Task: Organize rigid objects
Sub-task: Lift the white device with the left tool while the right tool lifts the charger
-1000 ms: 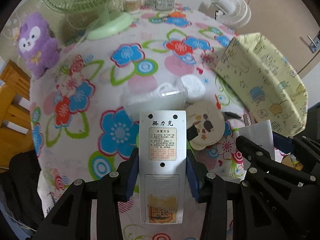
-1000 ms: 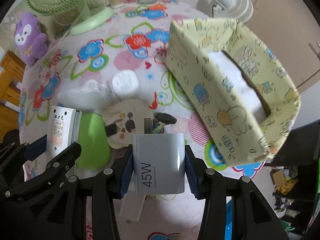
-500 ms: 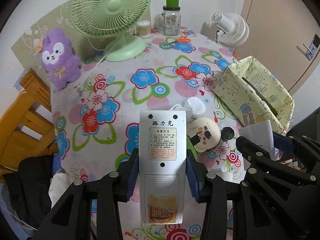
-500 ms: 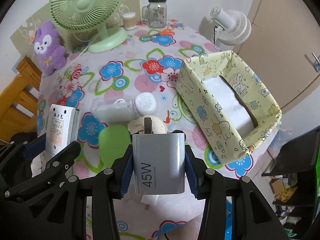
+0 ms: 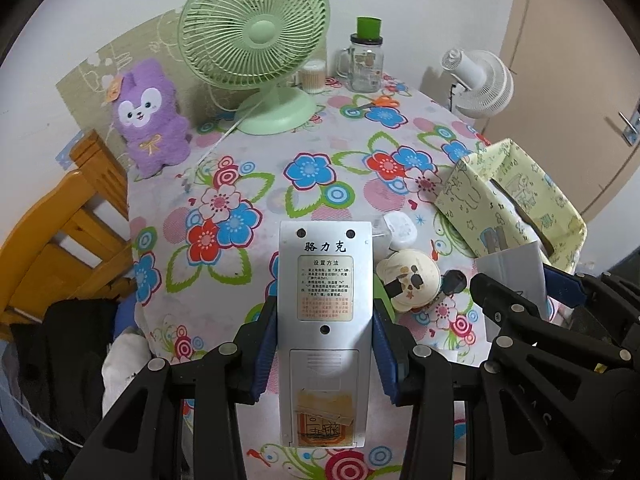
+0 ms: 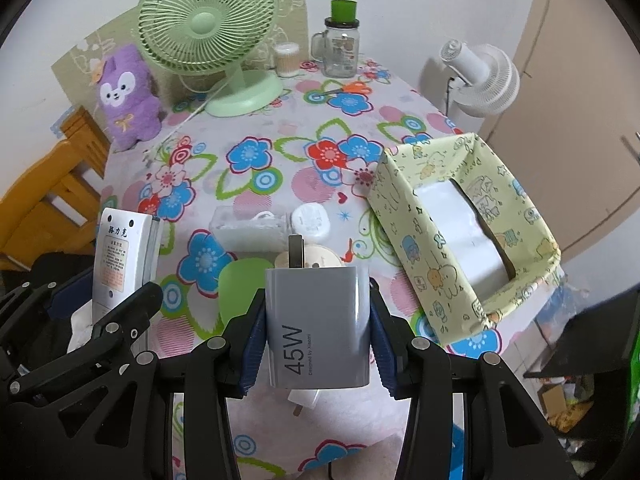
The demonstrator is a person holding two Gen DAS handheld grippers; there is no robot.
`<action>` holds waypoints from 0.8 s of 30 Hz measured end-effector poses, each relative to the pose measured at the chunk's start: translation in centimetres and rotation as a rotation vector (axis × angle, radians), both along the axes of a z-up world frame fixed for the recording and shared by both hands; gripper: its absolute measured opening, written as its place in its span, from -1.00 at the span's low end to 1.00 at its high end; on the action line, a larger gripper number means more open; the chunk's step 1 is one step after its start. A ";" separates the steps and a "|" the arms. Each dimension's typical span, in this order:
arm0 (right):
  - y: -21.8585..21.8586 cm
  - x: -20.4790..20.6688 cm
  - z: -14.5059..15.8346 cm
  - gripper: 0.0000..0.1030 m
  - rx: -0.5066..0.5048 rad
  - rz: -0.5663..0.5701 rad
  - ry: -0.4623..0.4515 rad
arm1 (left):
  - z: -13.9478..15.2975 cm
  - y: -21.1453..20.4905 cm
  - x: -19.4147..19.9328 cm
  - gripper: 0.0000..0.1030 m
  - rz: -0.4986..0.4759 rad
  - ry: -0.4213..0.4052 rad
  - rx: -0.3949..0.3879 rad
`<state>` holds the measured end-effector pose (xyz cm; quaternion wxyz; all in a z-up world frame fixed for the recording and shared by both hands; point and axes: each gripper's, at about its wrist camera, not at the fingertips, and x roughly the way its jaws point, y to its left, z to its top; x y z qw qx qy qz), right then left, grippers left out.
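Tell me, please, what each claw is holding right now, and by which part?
Left claw: silver remote control, pinched by its long side edges. Right claw: grey 45W charger, pinched by its two side faces.

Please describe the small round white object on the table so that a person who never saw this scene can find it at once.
Start from the yellow-green patterned box at the right side of the floral table. Just left of its near corner lies the round white case, beside a clear plastic box holding a white cable. Unlike the cream disc with dark patches nearby, it is plain, glossy white.
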<state>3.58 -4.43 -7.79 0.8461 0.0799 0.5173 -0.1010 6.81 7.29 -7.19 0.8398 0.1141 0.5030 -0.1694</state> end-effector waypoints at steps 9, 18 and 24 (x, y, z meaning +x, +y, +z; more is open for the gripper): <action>-2.3 1.5 1.3 -0.02 -0.033 0.110 -0.007 | 0.8 -1.8 0.4 -0.14 0.090 0.004 -0.059; -6.1 3.5 1.4 -0.02 -0.008 0.230 0.006 | 1.4 -5.5 0.9 -0.14 0.197 0.002 -0.029; -8.9 4.5 1.5 -0.02 0.006 0.268 0.004 | 1.6 -8.5 1.4 -0.14 0.223 -0.003 -0.016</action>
